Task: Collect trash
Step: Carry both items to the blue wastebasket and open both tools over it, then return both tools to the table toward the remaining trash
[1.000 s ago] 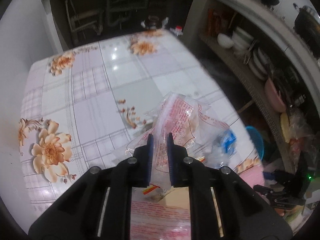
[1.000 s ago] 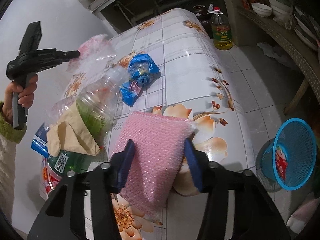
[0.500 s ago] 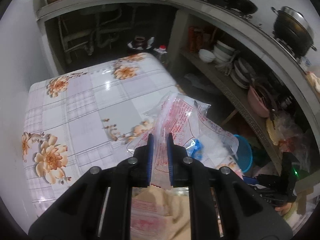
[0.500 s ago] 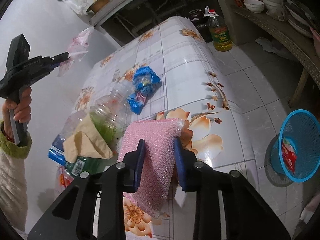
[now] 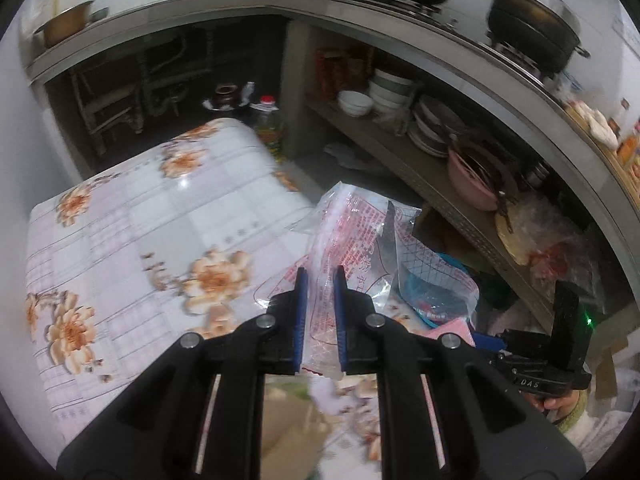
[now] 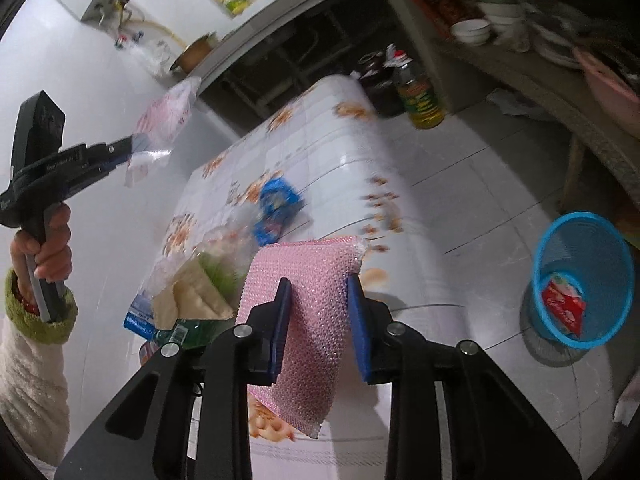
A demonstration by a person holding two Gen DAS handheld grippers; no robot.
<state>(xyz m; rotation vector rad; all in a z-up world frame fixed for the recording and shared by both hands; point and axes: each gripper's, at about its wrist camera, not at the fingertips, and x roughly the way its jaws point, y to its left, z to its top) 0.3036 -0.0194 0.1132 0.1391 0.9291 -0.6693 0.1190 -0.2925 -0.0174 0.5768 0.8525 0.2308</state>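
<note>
The left gripper (image 5: 319, 316) was nearly closed, its blue pads (image 5: 301, 312) pinching the lower part of a clear plastic bag (image 5: 352, 236) with red print. The bag ran up between the two fingers and fanned out above and to the right of their tips, held in the air over the table (image 5: 132, 232). From the right wrist view the same bag (image 6: 160, 128) hung off the tip of the left gripper (image 6: 130, 146), high at the far left, well above the table top, with the person's left hand (image 6: 42, 250) wrapped round the handle below it.

The right gripper (image 6: 319, 328) was partly open, its pads (image 6: 283, 320) pressed against the two sides of a pink bubble-wrap sheet (image 6: 308, 312). The sheet filled the gap between the fingers, stood up past their tips and hung down below them, lifted clear of the table (image 6: 340, 152).

On the table to the left of the right gripper lay a heap of rubbish: a clear bottle (image 6: 216, 264) with green inside, a tan paper piece (image 6: 192, 300) draped over it, and a green bottle (image 6: 188, 330) at the near edge. A blue wrapper (image 6: 276, 206) lay farther along the flowered cloth, blurred. On the floor to the right stood a blue basket (image 6: 560, 236) with a red wrapper (image 6: 562, 306) inside. A bottle of oil (image 6: 418, 98) stood on the floor at the far end of the table.
</note>
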